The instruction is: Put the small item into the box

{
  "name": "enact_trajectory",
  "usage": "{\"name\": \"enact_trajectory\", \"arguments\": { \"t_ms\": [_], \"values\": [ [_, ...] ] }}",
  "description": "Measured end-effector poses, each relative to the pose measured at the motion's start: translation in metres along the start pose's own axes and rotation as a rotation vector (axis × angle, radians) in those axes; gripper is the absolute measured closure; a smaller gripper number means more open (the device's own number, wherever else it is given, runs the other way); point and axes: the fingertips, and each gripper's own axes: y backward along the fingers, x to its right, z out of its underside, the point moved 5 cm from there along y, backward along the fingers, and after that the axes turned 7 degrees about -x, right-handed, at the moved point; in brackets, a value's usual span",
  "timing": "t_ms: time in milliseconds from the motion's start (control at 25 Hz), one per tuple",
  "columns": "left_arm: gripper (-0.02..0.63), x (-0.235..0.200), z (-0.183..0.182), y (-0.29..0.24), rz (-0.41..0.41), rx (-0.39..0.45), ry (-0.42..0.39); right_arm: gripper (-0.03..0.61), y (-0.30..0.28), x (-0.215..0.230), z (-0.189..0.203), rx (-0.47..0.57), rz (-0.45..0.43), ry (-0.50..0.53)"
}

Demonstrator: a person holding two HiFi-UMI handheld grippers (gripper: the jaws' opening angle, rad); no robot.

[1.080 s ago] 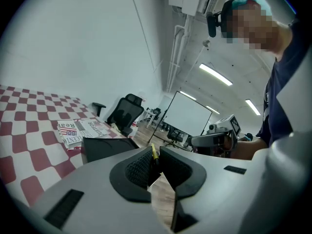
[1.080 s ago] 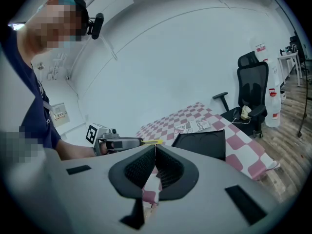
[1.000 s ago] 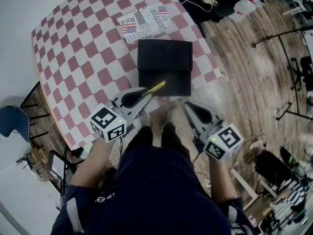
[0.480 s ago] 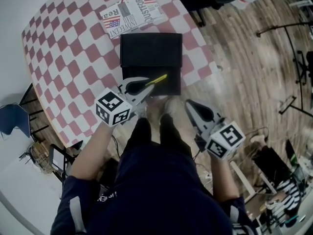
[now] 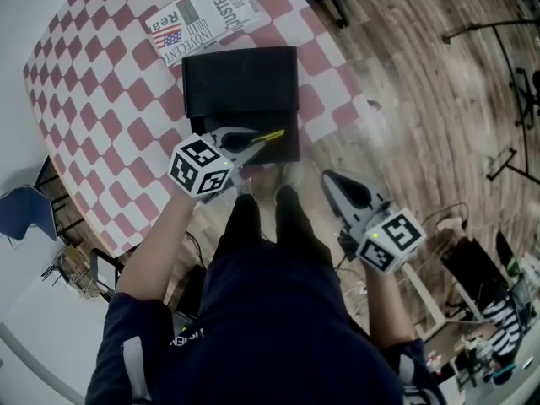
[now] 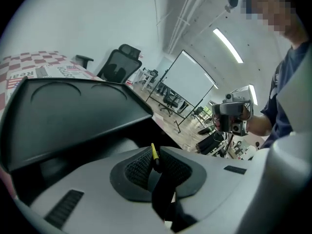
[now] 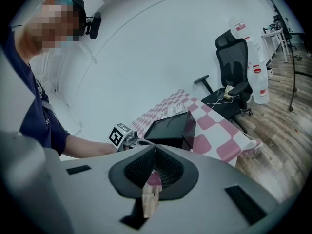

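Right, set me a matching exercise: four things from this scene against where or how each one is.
1. left gripper
2. right gripper
3. box
4. newspaper

A. shut and empty, over the floor
B. on the table, beyond the box
C. black, at the table's near edge
D. shut on a yellow item

Pairs: 1-D, 2-A, 3-C, 4-B

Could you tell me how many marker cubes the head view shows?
2: one cube on the left gripper, by the black box's edge; the other cube on the right gripper, over the floor. None seems hidden.
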Motion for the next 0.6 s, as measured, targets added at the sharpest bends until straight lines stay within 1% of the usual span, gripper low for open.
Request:
{"name": "enact_trajectory", "arguments": {
  "t_ms": [160, 280, 440, 520, 600],
  "values": [
    [0.541, -0.002, 0.005, -0.013, 0.074, -0.053, 0.040, 0.561, 0.003, 0.007, 0.003, 0.000, 0.007, -0.013],
    [0.541, -0.006, 0.007, -0.019, 0.099, -0.091, 0.061, 0.561, 0.005, 0.012, 0.006, 0.000, 0.011, -0.021],
    [0.540, -0.012, 0.013, -0.027, 0.091, -0.180, 0.075, 0.561, 0.004, 0.016, 0.006, -0.007, 0.014, -0.030],
    [0.534, -0.014, 0.016, -0.031, 0.065, -0.223, 0.055, 0.561, 0.004, 0.017, 0.007, -0.010, 0.013, -0.033],
    [0.531, -0.015, 0.020, -0.035, 0.024, -0.273, 0.013, 0.561, 0.004, 0.018, 0.008, -0.013, 0.013, -0.035]
  ]
}}
